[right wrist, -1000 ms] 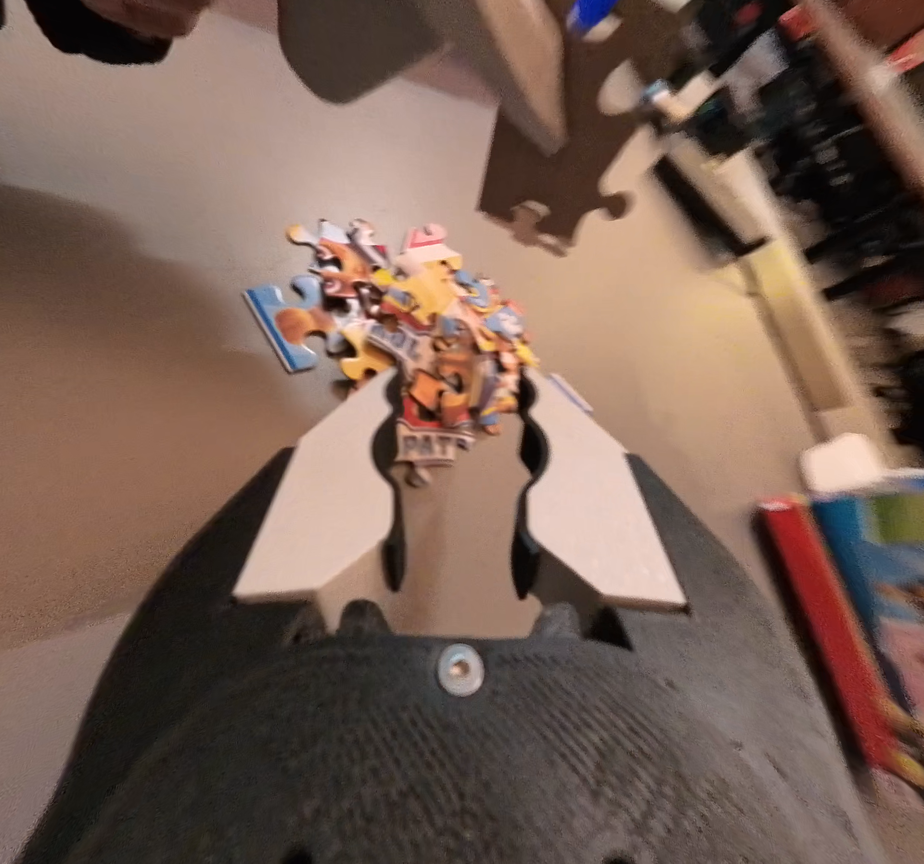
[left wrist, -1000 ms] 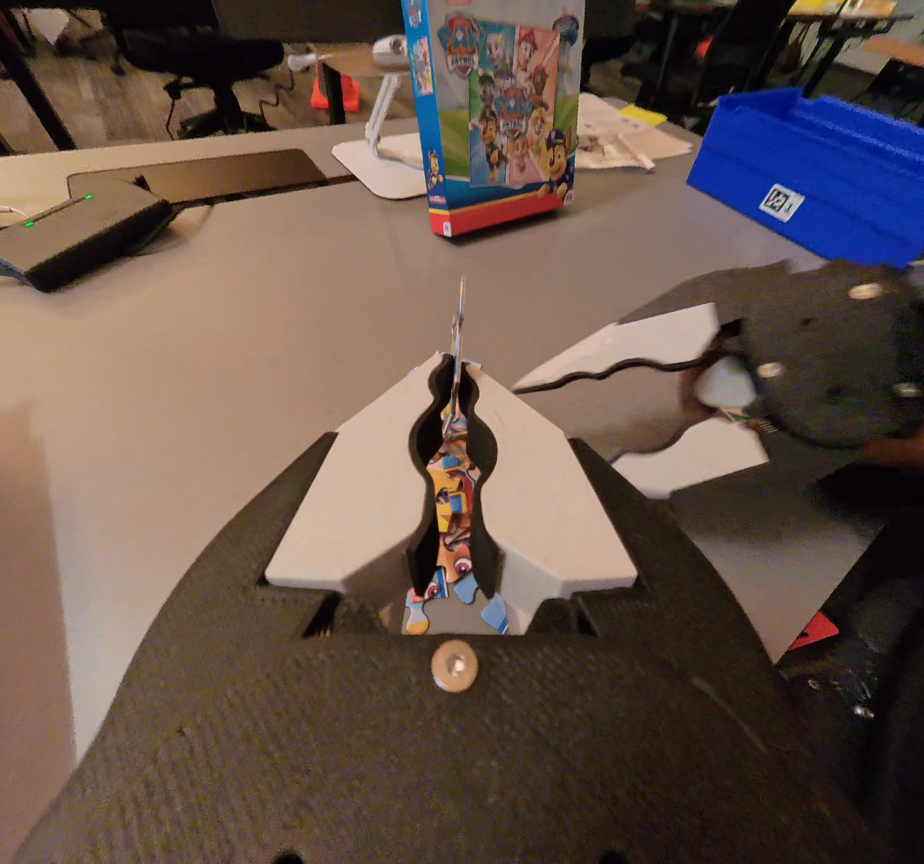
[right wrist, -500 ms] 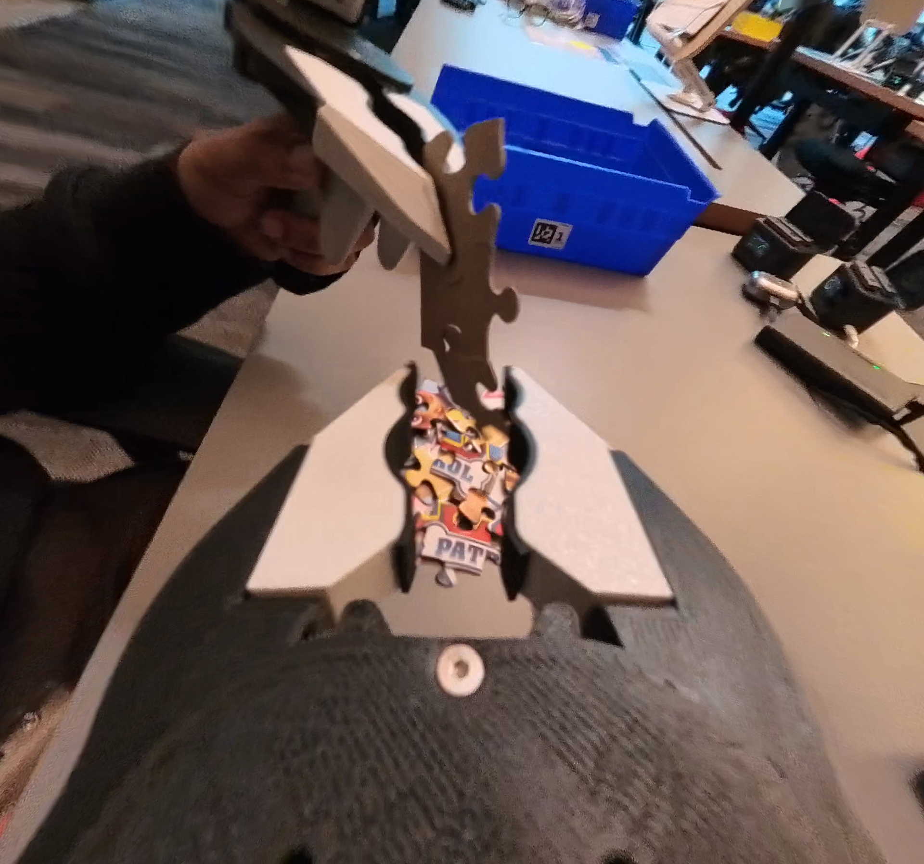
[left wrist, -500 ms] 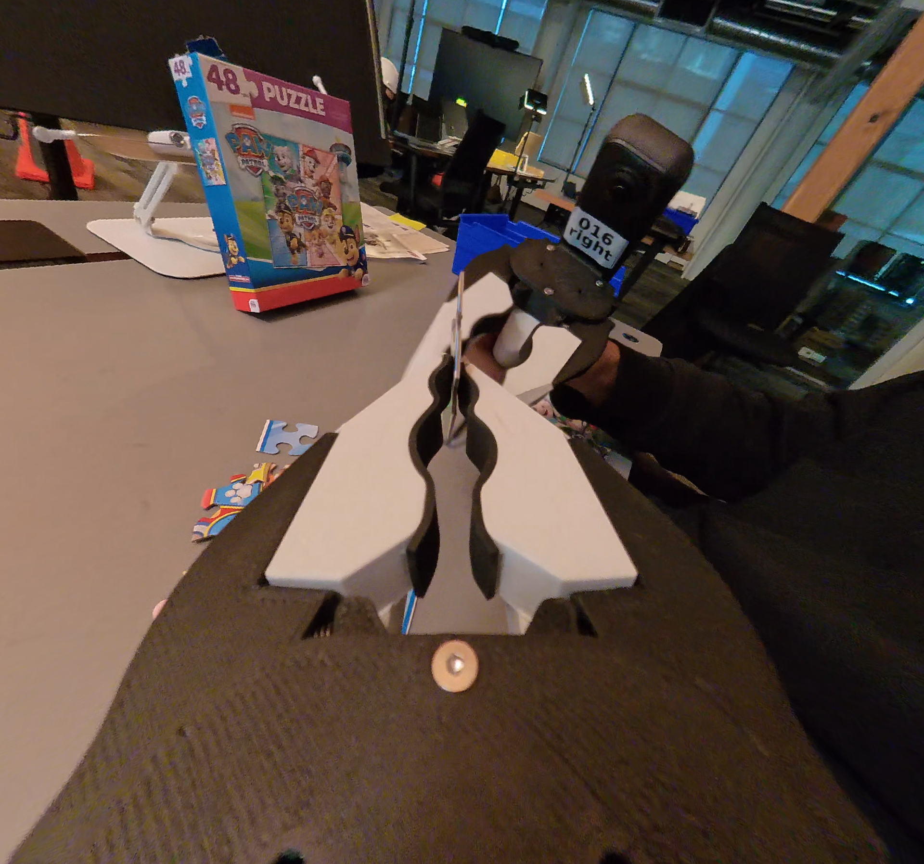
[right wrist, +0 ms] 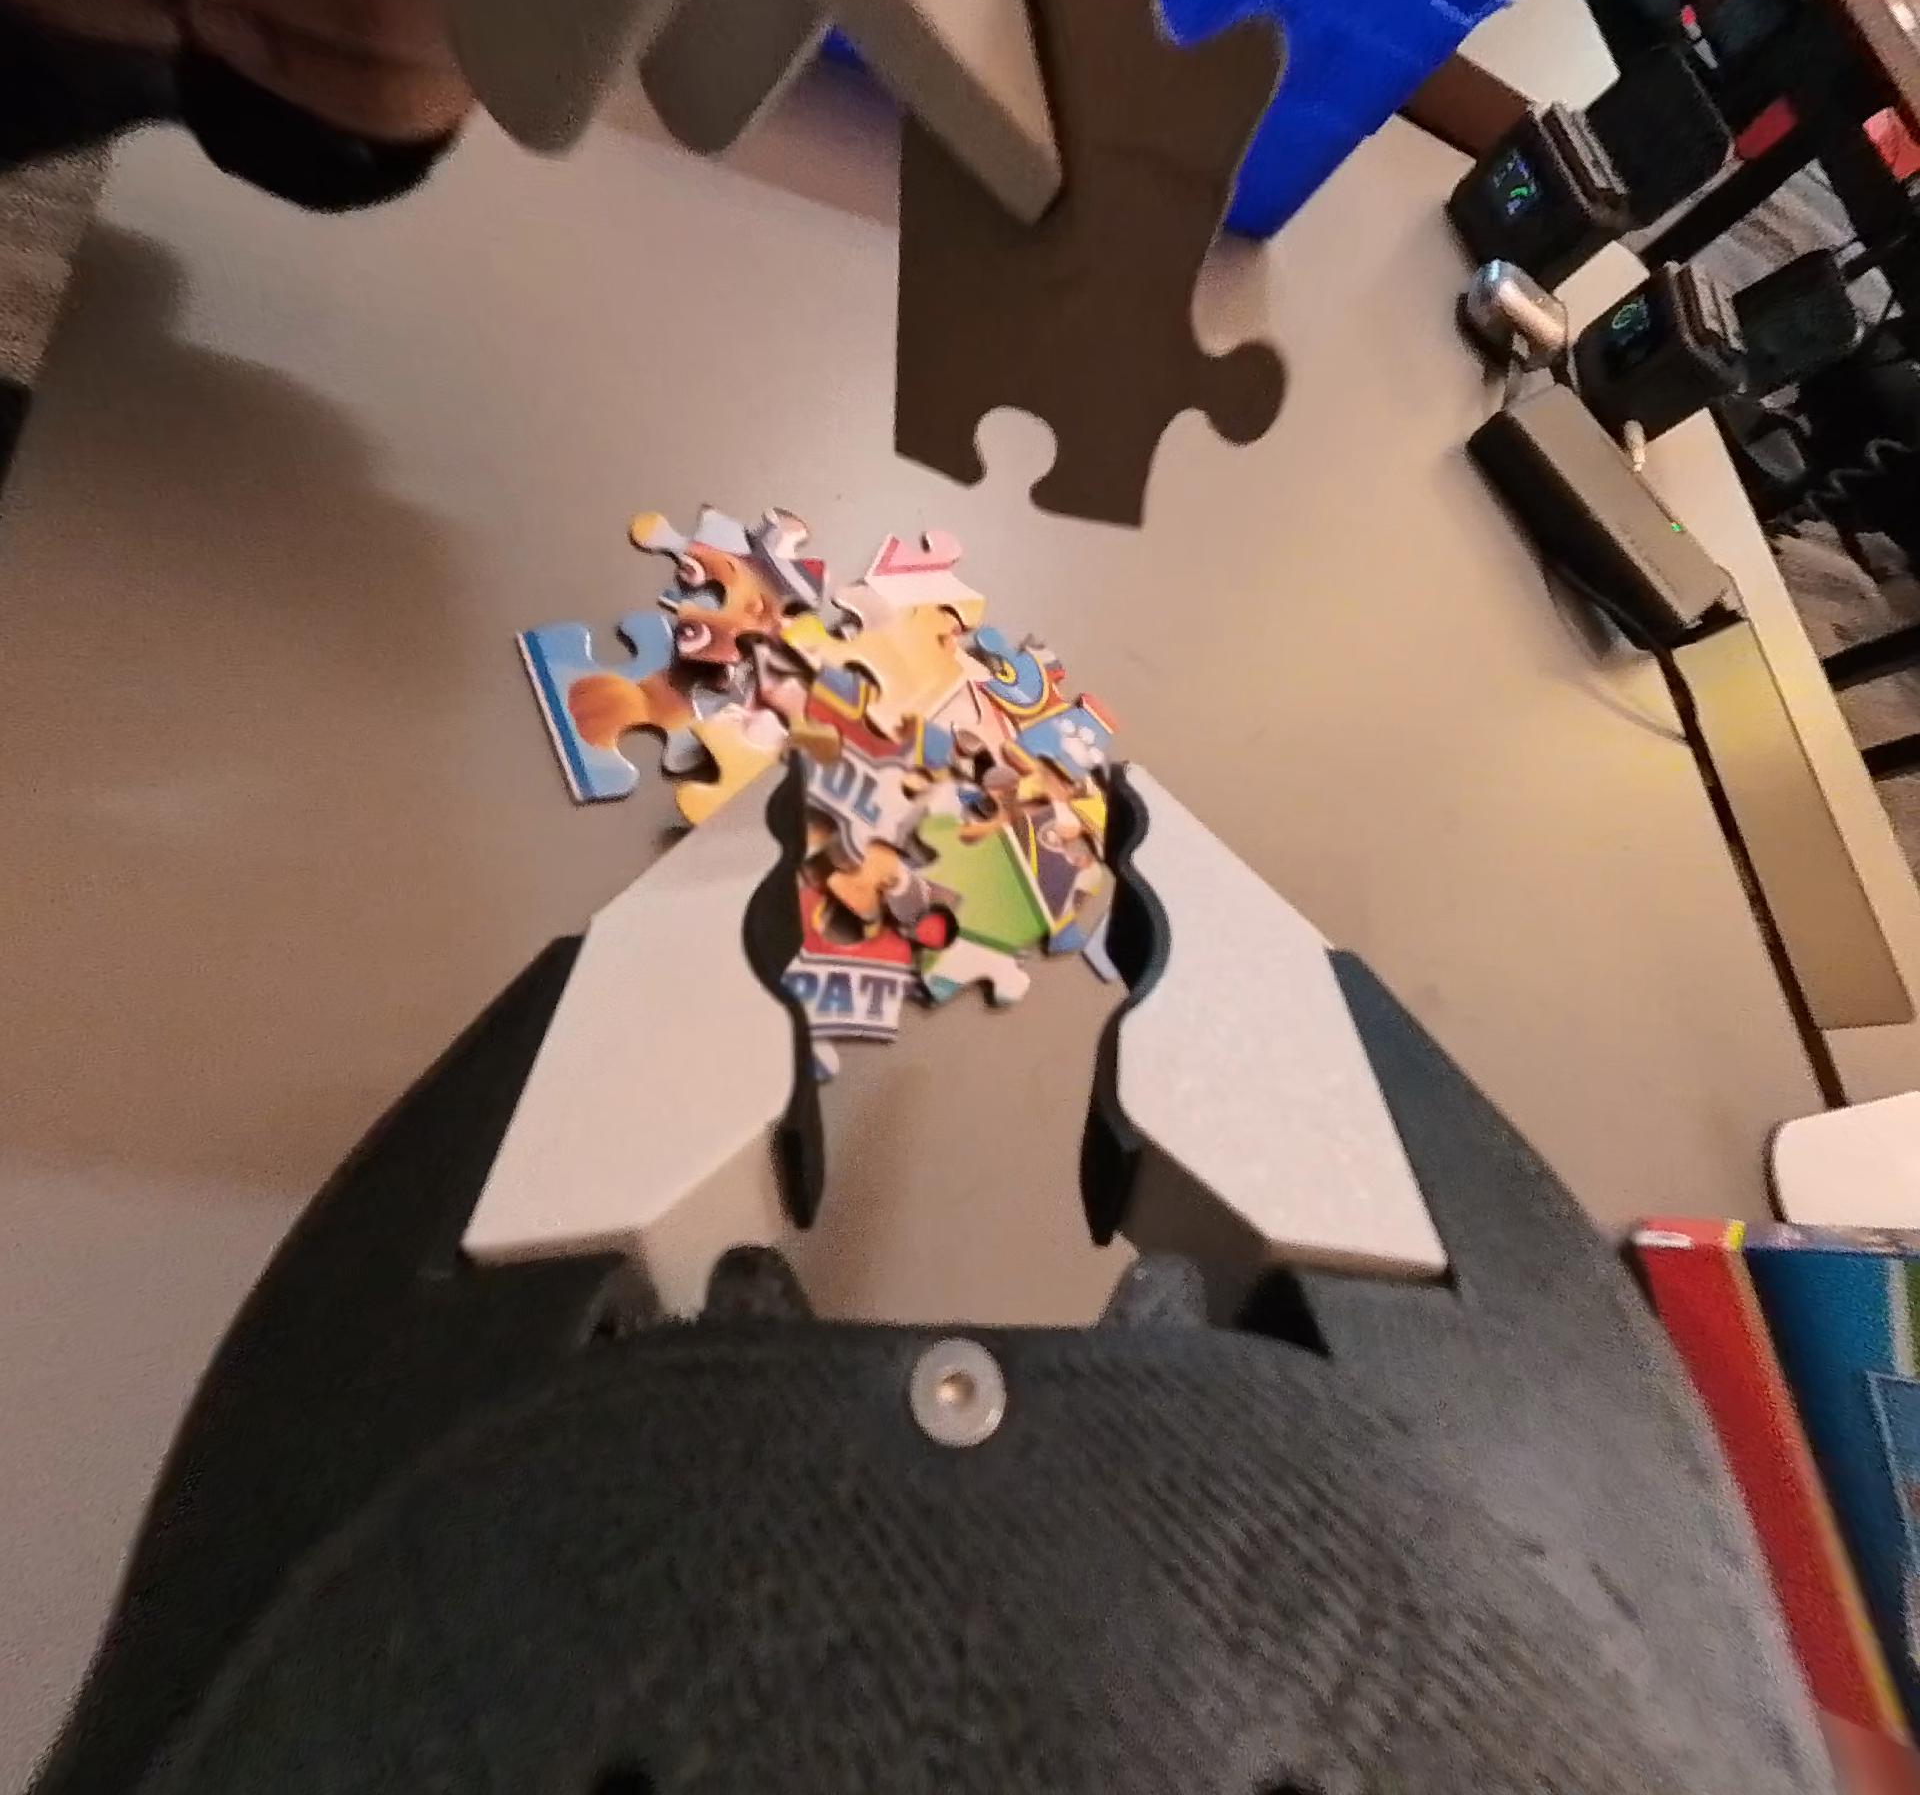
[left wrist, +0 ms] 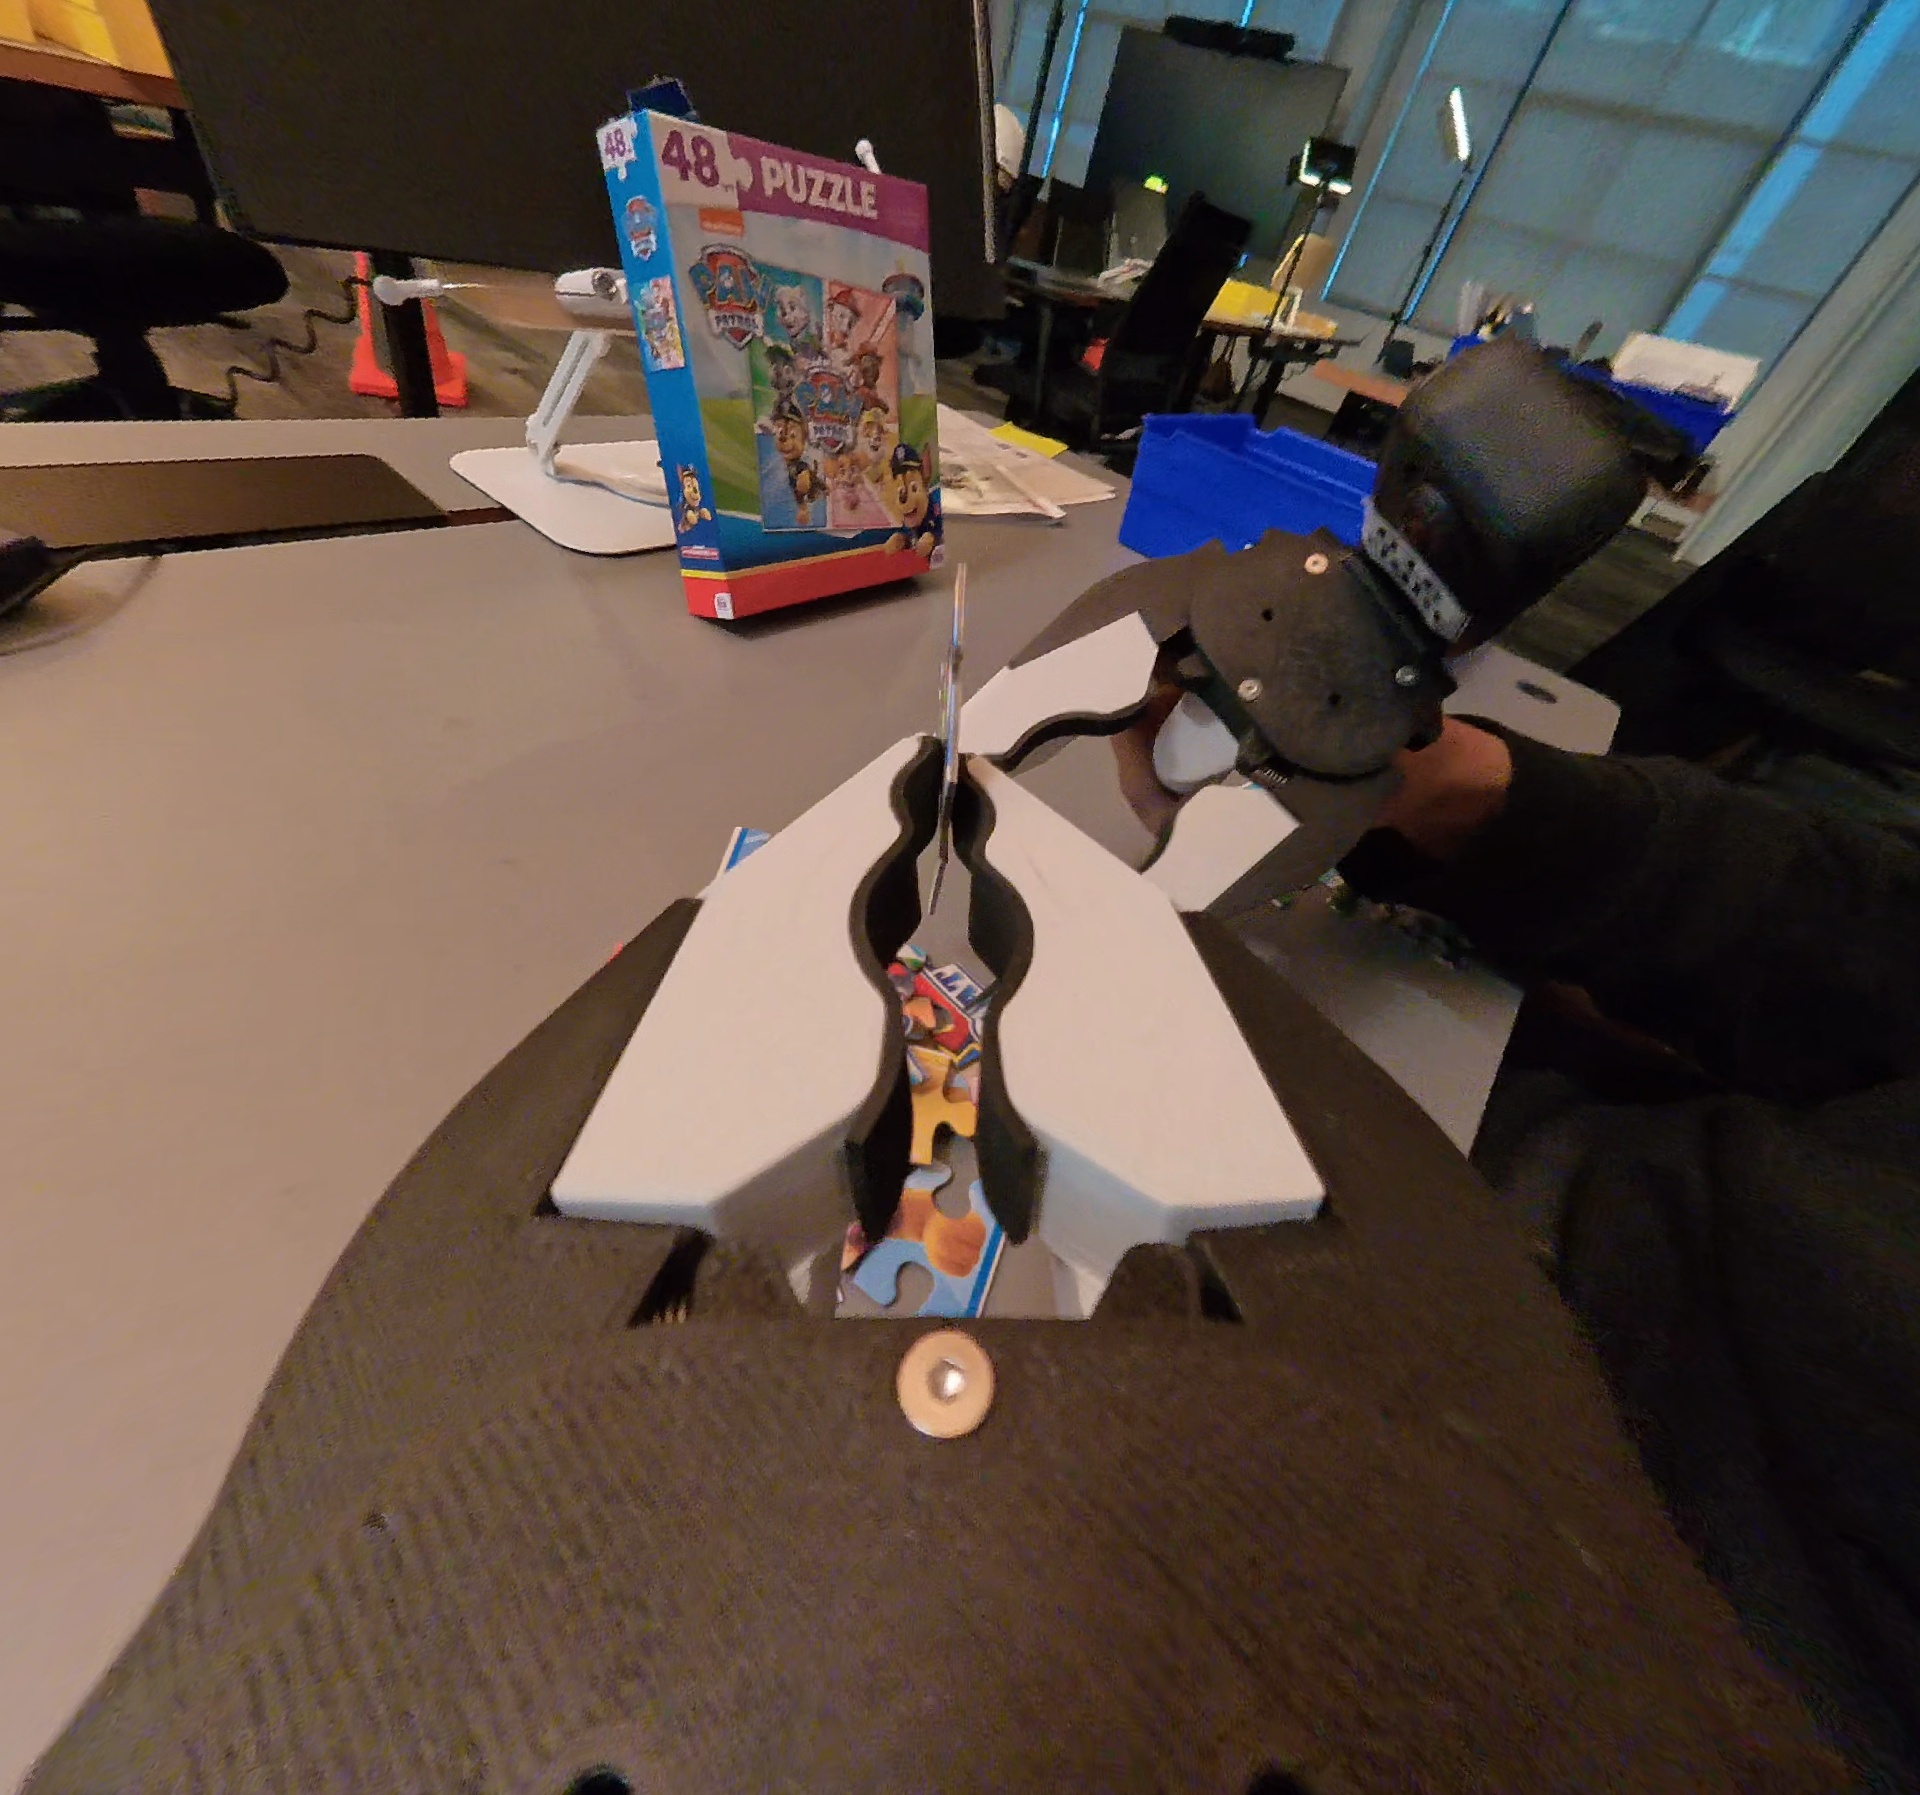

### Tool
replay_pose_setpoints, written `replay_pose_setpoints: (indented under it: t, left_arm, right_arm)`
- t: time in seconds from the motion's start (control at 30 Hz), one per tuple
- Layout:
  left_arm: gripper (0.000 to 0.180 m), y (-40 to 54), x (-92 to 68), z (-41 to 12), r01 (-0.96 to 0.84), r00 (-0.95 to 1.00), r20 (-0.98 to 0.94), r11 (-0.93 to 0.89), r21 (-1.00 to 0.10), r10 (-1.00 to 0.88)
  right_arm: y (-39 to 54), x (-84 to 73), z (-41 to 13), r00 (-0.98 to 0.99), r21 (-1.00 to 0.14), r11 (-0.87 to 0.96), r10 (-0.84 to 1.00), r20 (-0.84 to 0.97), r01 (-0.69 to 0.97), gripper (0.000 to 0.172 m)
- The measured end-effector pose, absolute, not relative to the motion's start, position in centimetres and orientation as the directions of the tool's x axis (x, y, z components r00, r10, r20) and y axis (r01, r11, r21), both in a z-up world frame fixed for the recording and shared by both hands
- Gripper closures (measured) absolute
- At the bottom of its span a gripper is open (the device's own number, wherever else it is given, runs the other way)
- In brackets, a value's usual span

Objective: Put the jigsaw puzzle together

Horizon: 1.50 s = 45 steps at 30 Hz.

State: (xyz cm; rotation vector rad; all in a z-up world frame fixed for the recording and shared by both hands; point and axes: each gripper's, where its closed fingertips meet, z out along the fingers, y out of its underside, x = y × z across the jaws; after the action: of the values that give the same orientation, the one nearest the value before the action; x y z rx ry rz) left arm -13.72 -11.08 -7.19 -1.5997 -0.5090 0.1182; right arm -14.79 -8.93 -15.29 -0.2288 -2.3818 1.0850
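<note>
Puzzle pieces lie heaped on the grey bench (right wrist: 312, 602), and we see the pile (right wrist: 862, 737) straight under our right gripper (right wrist: 951, 800), whose fingers stand spread wide with nothing between the pads but the view down onto the heap. One blue-edged piece (right wrist: 587, 706) lies flat at the pile's left rim. Our left gripper (left wrist: 948, 769) has its fingers pressed together on a single puzzle piece (left wrist: 951, 665), held edge-on and upright, sticking up past the fingertips. From the right wrist view the same piece (right wrist: 1081, 322) hangs above the pile showing its plain brown back, though that view is somewhat blurred, so we cannot make out its finer outline. A puzzle box (left wrist: 779, 363) stands upright farther back on the bench, and a blue bin (left wrist: 1236, 488) sits beyond to the right. A hand (left wrist: 1444, 789) in a dark sleeve grips the right gripper's handle.
</note>
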Motion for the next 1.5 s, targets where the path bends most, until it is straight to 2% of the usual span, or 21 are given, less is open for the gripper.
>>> replay_pose_setpoints:
  t: [0.13, 0.27, 0.33, 0.4, 0.43, 0.6, 0.73, 0.8, 0.9, 0.93, 1.0, 1.07, 1.17, 1.2, 1.27, 1.3, 1.4, 1.5]
  left_arm:
    - [0.180, -10.4, -12.9, -7.0, 0.246, 0.914, 0.231, -0.004, -0.969, 0.334]
    - [0.180, -9.4, -11.7, -6.8, 0.252, 0.937, 0.243, -0.002, -0.968, 0.251]
    - [0.180, -8.8, -11.3, -6.9, 0.256, 0.942, 0.248, -0.006, -0.967, 0.227]
    - [0.180, -8.5, -11.1, -6.9, 0.268, 0.943, 0.262, -0.002, -0.963, 0.208]
    - [0.180, -8.7, -11.4, -6.8, 0.273, 0.937, 0.268, 0.007, -0.962, 0.224]
    - [0.180, -10.9, -13.2, -5.5, 0.327, 0.895, 0.358, 0.156, -0.932, 0.266]
    - [0.180, -12.4, -15.5, -7.2, 0.309, 0.838, 0.322, 0.104, -0.945, 0.440]
    - [0.180, -12.9, -16.3, -8.1, 0.289, 0.807, 0.266, 0.040, -0.957, 0.527]
    - [0.180, -13.8, -17.3, -9.5, 0.260, 0.765, 0.160, -0.072, -0.963, 0.624]
    - [0.180, -14.0, -17.5, -9.9, 0.250, 0.754, 0.119, -0.114, -0.962, 0.646]
    - [0.180, -14.0, -17.5, -10.8, 0.236, 0.747, 0.042, -0.206, -0.950, 0.663]
    - [0.180, -13.4, -17.1, -12.1, 0.229, 0.766, -0.035, -0.323, -0.918, 0.642]
    - [0.180, -12.5, -16.7, -15.1, 0.226, 0.772, -0.196, -0.549, -0.804, 0.605]
    - [0.170, -12.2, -16.7, -16.0, 0.227, 0.767, -0.238, -0.600, -0.767, 0.595]
    - [0.118, -11.4, -16.8, -17.4, 0.243, 0.761, -0.266, -0.640, -0.729, 0.591]
    - [0.109, -11.2, -16.7, -17.7, 0.251, 0.762, -0.264, -0.646, -0.721, 0.591]
    - [0.110, -10.7, -16.6, -15.7, 0.256, 0.762, -0.176, -0.541, -0.801, 0.623]
    - [0.113, -10.4, -15.9, -11.8, 0.261, 0.786, 0.001, -0.329, -0.908, 0.619]
  right_arm:
    - [-9.2, -14.0, -12.3, -0.897, -0.886, 0.463, 0.401, 0.186, 0.023, 0.113]
    - [-9.7, -12.3, -9.7, -0.946, -0.960, 0.248, 0.321, -0.047, 0.132, 0.121]
    - [-9.7, -11.6, -9.0, -0.956, -0.965, 0.196, 0.268, -0.119, 0.175, 0.136]
    - [-9.4, -11.4, -9.0, -0.958, -0.963, 0.192, 0.251, -0.140, 0.191, 0.164]
    - [-9.2, -11.5, -9.2, -0.956, -0.961, 0.198, 0.258, -0.141, 0.195, 0.172]
    - [-6.8, -14.4, -10.1, -0.888, -0.948, 0.209, 0.441, -0.127, 0.239, 0.172]
    - [-6.1, -16.8, -10.5, -0.806, -0.941, 0.304, 0.588, 0.063, 0.149, 0.172]
    - [-6.9, -17.0, -11.5, -0.790, -0.900, 0.429, 0.578, 0.204, 0.081, 0.164]
    - [-8.8, -15.7, -14.7, -0.839, -0.803, 0.594, 0.455, 0.297, 0.037, 0.123]
    - [-8.6, -15.6, -15.3, -0.838, -0.778, 0.627, 0.446, 0.314, 0.043, 0.115]
    - [-7.6, -15.9, -14.7, -0.809, -0.789, 0.613, 0.486, 0.331, 0.046, 0.116]
    - [-6.2, -16.0, -12.7, -0.788, -0.851, 0.521, 0.551, 0.275, 0.068, 0.121]
    - [-3.3, -15.9, -9.9, -0.757, -0.917, 0.382, 0.630, 0.171, 0.111, 0.129]
    - [-2.5, -15.6, -9.2, -0.752, -0.931, 0.344, 0.645, 0.140, 0.122, 0.131]
    - [-1.2, -14.7, -8.1, -0.748, -0.951, 0.281, 0.657, 0.090, 0.132, 0.132]
    - [-0.6, -14.2, -7.8, -0.746, -0.956, 0.263, 0.662, 0.079, 0.132, 0.132]
    - [1.4, -12.2, -7.2, -0.723, -0.960, 0.254, 0.685, 0.092, 0.118, 0.133]
    - [3.5, -9.2, -7.5, -0.696, -0.949, 0.285, 0.709, 0.117, 0.131, 0.133]
